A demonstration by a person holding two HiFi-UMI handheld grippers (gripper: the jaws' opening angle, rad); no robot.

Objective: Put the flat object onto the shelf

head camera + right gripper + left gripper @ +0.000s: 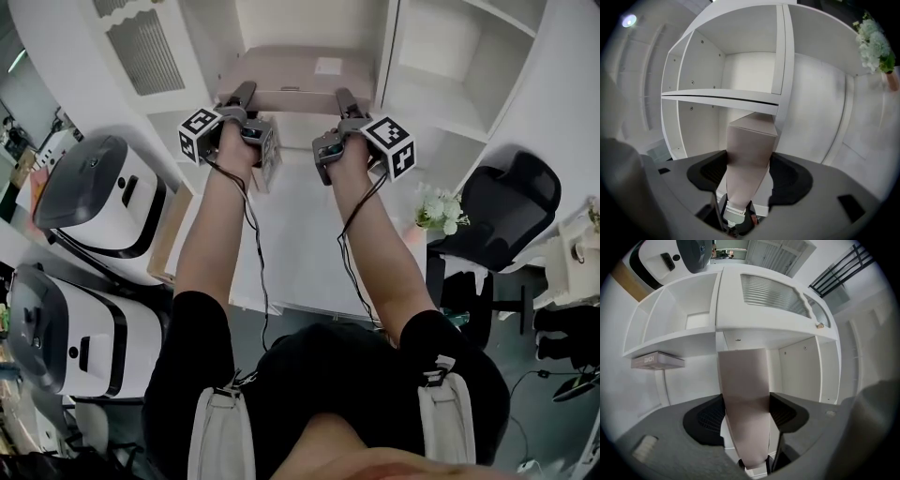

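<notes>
The flat object is a pale pink-beige box (pixel 300 80). It lies level in the middle compartment of the white shelf unit (pixel 412 66), its near edge toward me. My left gripper (pixel 246 94) grips the box's near left corner and my right gripper (pixel 345 98) its near right corner. In the left gripper view the box (pixel 743 380) fills the gap between the left gripper (pixel 746 413) pads. In the right gripper view the box (pixel 752 140) runs up under a shelf board (pixel 722 96), pressed between the right gripper (pixel 749 171) pads.
A white desktop (pixel 300 234) lies below my arms. Two white machines with dark lids (pixel 94 187) stand at the left. A black chair (pixel 506 211) and white flowers (pixel 439 208) are at the right. Another flat box (pixel 657 360) sits on a side shelf.
</notes>
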